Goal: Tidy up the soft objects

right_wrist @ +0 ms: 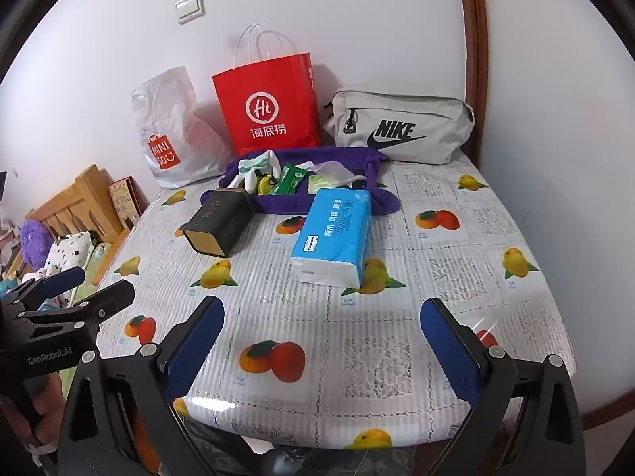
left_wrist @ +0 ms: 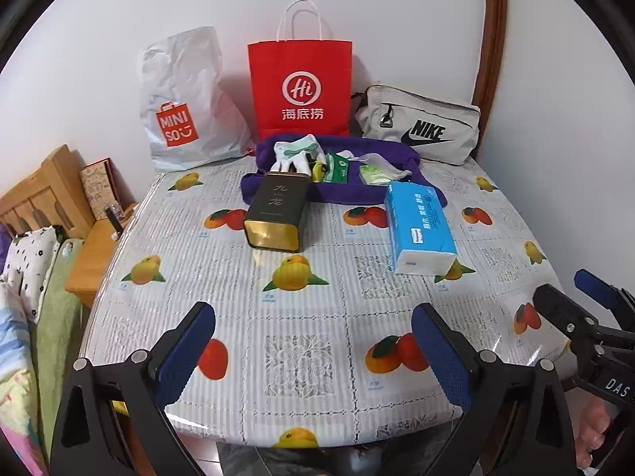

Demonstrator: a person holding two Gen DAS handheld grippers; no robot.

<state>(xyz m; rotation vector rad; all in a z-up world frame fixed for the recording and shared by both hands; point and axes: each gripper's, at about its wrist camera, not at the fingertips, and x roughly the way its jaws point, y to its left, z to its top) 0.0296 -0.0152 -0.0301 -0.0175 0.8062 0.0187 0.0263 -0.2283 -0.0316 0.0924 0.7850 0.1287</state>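
A purple cloth (left_wrist: 349,194) (right_wrist: 285,202) lies spread at the table's far middle, with white socks (left_wrist: 295,152) (right_wrist: 258,166), a green packet (left_wrist: 337,166) (right_wrist: 293,178) and small soft items on it. A blue tissue pack (left_wrist: 418,226) (right_wrist: 333,234) and a dark tin (left_wrist: 278,210) (right_wrist: 220,220) lie at its near edge. My left gripper (left_wrist: 313,353) is open and empty above the near table edge. My right gripper (right_wrist: 321,357) is open and empty beside it; it also shows in the left wrist view (left_wrist: 571,297).
A red paper bag (left_wrist: 299,87) (right_wrist: 268,107), a white Miniso bag (left_wrist: 186,107) (right_wrist: 170,127) and a grey Nike pouch (left_wrist: 420,123) (right_wrist: 401,127) stand against the back wall. The fruit-print tablecloth (left_wrist: 317,289) covers the table. A bed and wooden nightstand (left_wrist: 95,254) are left.
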